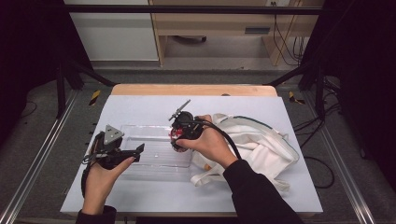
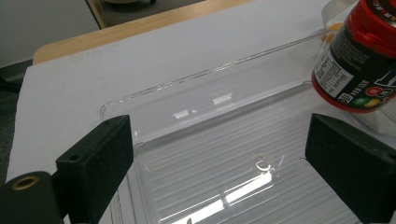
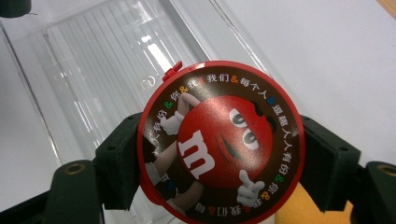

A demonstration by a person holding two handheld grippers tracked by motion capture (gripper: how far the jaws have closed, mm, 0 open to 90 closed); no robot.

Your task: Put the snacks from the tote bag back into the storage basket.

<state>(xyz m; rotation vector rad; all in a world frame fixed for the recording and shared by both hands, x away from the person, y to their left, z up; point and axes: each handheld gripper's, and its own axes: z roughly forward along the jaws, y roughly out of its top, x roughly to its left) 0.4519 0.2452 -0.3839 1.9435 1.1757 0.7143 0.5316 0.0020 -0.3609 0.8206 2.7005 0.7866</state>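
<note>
Holding candy jar (image 3: 221, 142) over tray (image 3: 93, 51)

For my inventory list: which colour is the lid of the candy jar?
Red rim, with a red cartoon candy on dark brown; the candy jar lid shows best in the right gripper view.

Red-lidded dark brown candy jar (image 3: 219, 142), clear ribbed tray (image 2: 224, 158), white cloth bag (image 1: 261, 140), black tongs (image 3: 219, 186)
</note>
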